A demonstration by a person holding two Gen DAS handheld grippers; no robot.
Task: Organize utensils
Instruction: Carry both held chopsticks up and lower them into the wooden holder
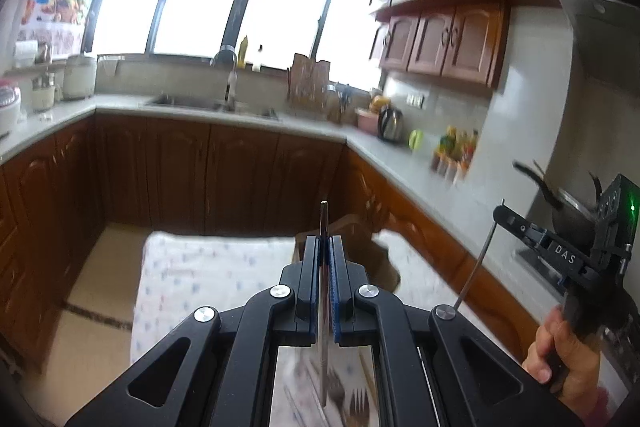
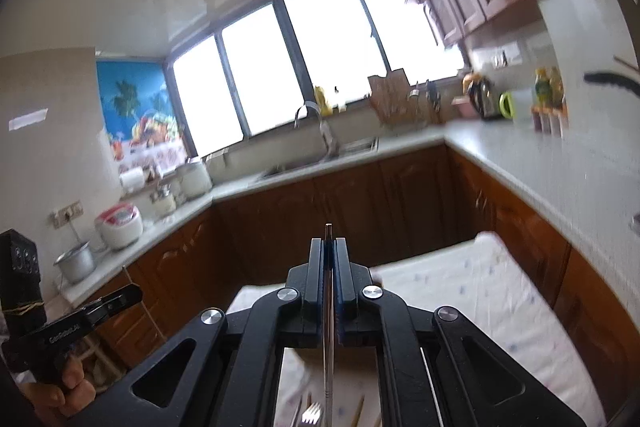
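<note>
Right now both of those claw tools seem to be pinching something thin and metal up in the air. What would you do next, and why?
Probably lower both toward the cloth-covered table. The left gripper is shut on a slim metal utensil, and the right gripper is shut on another metal utensil, both raised with the cameras facing the kitchen. Forks still lie on the cloth below, so sorting looks unfinished.

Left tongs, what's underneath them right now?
Under the left tongs, which clamp a metal utensil, lie forks on the patterned cloth. The tongs' frame covers the rest.
</note>
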